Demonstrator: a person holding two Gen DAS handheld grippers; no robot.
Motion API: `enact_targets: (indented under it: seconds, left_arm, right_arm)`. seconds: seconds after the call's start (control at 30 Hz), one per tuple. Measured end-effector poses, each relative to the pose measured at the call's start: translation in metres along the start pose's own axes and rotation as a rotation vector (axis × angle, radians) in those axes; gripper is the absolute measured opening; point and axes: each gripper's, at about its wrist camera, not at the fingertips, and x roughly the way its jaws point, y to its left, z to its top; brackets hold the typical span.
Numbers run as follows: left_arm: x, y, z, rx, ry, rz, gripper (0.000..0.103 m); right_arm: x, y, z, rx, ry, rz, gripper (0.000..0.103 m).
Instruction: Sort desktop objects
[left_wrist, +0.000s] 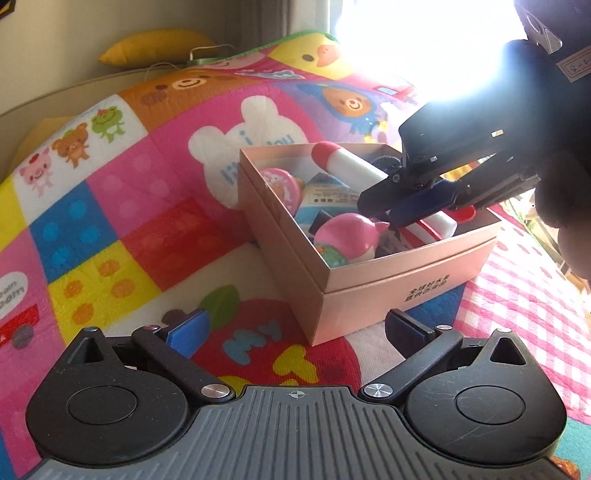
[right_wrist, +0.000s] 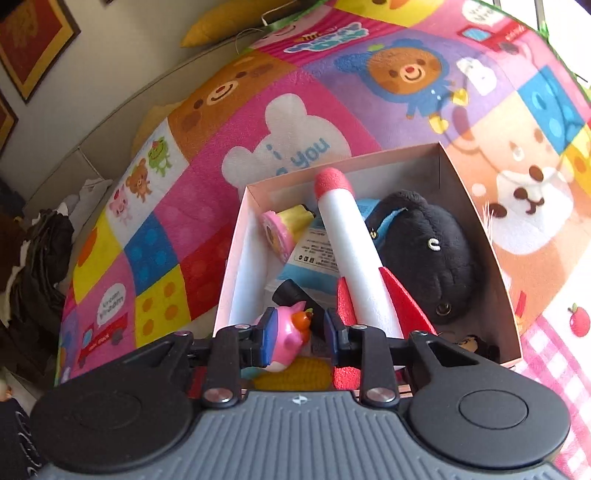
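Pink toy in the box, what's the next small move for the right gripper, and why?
Probably lift it straight up a little. The right gripper looks shut on the pink toy inside the box, and the foam rocket lies close beside it, so a vertical rise seems least likely to snag.

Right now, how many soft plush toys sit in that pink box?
1 that I can see: a black plush against the box wall, beside the foam rocket. Others may be buried underneath.
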Motion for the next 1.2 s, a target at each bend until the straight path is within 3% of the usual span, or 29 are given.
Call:
enact_targets:
  seconds: [0.1, 0.13, 0.2, 0.3, 0.37, 0.5, 0.57, 0.63, 0.7, 0.77, 0.83, 0.93, 1.0, 1.1, 1.17, 1.2]
  left_arm:
    - [-0.001, -0.003, -0.001, 0.004, -0.004, -0.016, 0.103]
    - [-0.002, -0.003, -0.001, 0.008, -0.005, -0.020, 0.103]
    - [-0.004, -0.004, -0.001, 0.014, -0.008, -0.023, 0.103]
    - [-0.005, -0.004, -0.001, 0.013, -0.007, -0.019, 0.103]
    - [-0.005, -0.003, 0.000, 0.009, -0.005, -0.017, 0.103]
    - [-0.003, -0.003, 0.000, 0.001, -0.004, -0.023, 0.103]
    - [-0.003, -0.005, 0.000, 0.000, -0.003, -0.029, 0.103]
    - [-0.003, -0.007, 0.000, 0.004, -0.002, -0.035, 0.103]
    - [-0.003, -0.009, 0.000, 0.010, -0.002, -0.036, 0.103]
    - [-0.004, -0.011, 0.001, 0.017, -0.004, -0.032, 0.103]
    - [-0.005, -0.010, 0.002, 0.020, -0.008, -0.021, 0.103]
    - [-0.004, -0.006, 0.003, 0.010, -0.010, -0.005, 0.103]
    - [-0.002, -0.004, 0.004, -0.003, -0.010, 0.004, 0.103]
    - [-0.001, -0.001, 0.006, -0.021, -0.022, 0.021, 0.103]
    - [0.000, 0.002, 0.009, -0.024, -0.042, 0.066, 0.103]
    - [0.000, 0.006, 0.011, -0.023, -0.036, 0.054, 0.103]
  right_arm:
    - [0.011, -0.005, 0.001, 0.083, 0.073, 0.052, 0.027]
    - [0.015, -0.003, 0.002, 0.097, 0.081, 0.071, 0.032]
    - [0.015, 0.004, 0.003, 0.091, 0.045, 0.086, 0.038]
    - [0.003, 0.017, 0.007, 0.025, -0.024, 0.224, 0.038]
    - [-0.005, 0.024, 0.011, -0.008, -0.065, 0.178, 0.038]
    - [-0.017, 0.021, 0.011, -0.108, -0.183, -0.074, 0.038]
    - [-0.015, 0.006, 0.009, -0.072, -0.172, -0.114, 0.038]
    - [-0.008, -0.012, 0.005, 0.012, -0.107, -0.057, 0.038]
    - [0.002, -0.026, -0.001, 0.113, -0.014, 0.086, 0.038]
    - [0.004, -0.025, -0.004, 0.146, 0.020, 0.165, 0.038]
    - [-0.009, -0.018, -0.006, 0.082, -0.055, 0.111, 0.038]
    - [-0.041, -0.012, -0.014, -0.066, -0.252, -0.081, 0.039]
    - [-0.056, -0.018, -0.019, -0.113, -0.335, -0.192, 0.042]
    - [-0.069, -0.048, -0.029, -0.058, -0.361, -0.264, 0.051]
    - [-0.070, -0.069, -0.037, 0.011, -0.331, -0.248, 0.052]
    - [-0.069, -0.077, -0.043, 0.047, -0.316, -0.244, 0.052]
